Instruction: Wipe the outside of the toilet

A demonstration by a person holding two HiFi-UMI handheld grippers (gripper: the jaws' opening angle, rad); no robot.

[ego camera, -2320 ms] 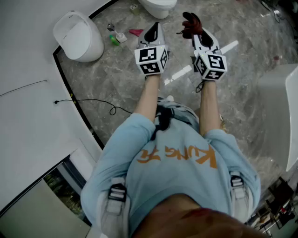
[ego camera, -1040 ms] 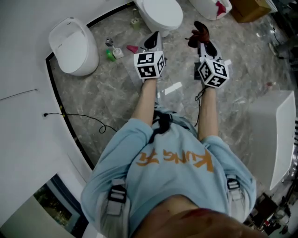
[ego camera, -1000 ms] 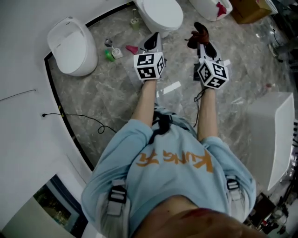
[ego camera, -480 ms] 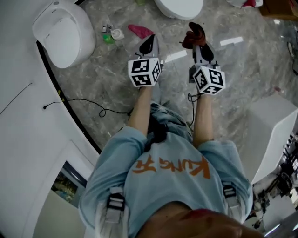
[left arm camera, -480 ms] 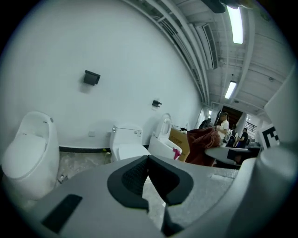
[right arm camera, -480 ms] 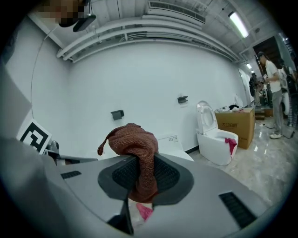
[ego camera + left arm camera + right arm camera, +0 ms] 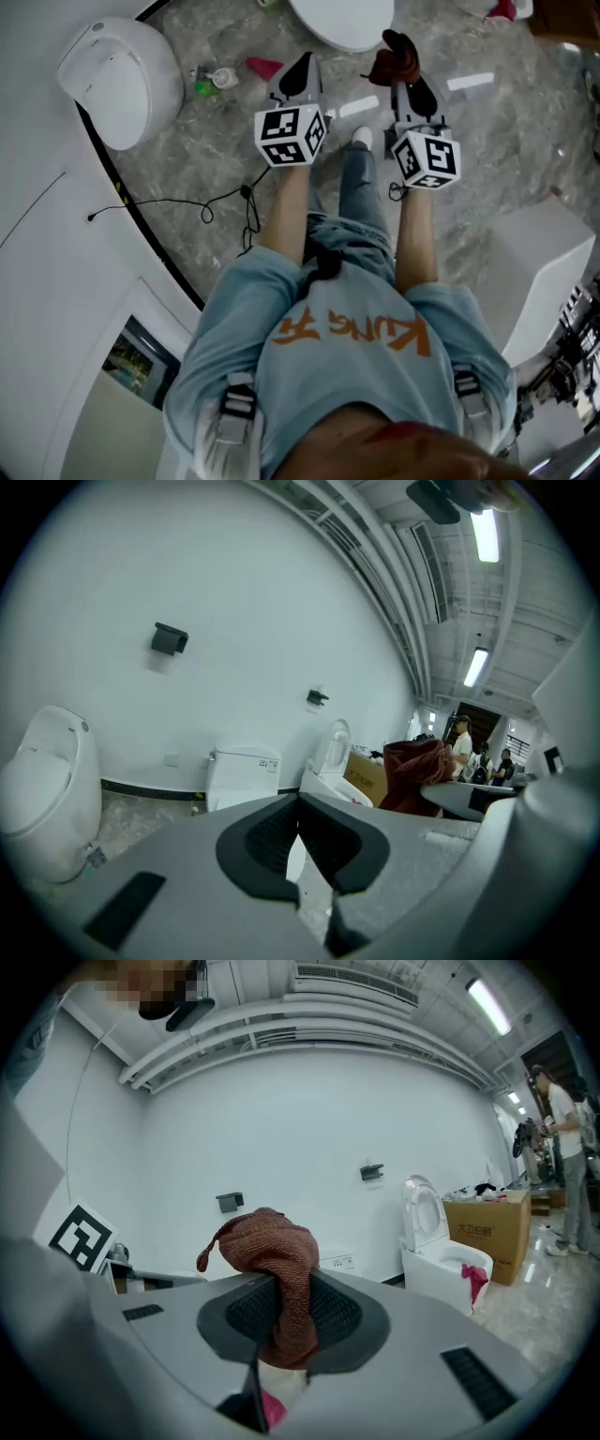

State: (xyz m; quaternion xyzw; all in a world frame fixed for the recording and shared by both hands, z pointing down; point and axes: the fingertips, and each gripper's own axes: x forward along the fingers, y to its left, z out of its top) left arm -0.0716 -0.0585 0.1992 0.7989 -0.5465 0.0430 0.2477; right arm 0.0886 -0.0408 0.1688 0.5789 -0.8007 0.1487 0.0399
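Observation:
A white toilet [image 7: 342,19] stands at the top of the head view, just ahead of both grippers. In the left gripper view it shows as a closed white toilet [image 7: 242,772] against the wall. My left gripper [image 7: 296,73] is shut with nothing between its fingers, and its pads meet in its own view [image 7: 300,832]. My right gripper [image 7: 405,82] is shut on a reddish-brown cloth [image 7: 394,56]. The cloth [image 7: 277,1269] bunches up above the pads in the right gripper view. Both grippers are held in the air, apart from the toilet.
A second white toilet [image 7: 117,80] sits by the curved wall at left. Small bottles [image 7: 211,80] and a pink item [image 7: 262,66] lie on the marble floor, with a black cable [image 7: 220,202] nearby. An open-lid toilet [image 7: 436,1241], a cardboard box [image 7: 487,1222] and a person [image 7: 567,1147] are at right.
The person has stepped forward; a leg and shoe now show between the arms, and the top toilet is nearer. Both grippers stay shut, the right still holding the cloth.

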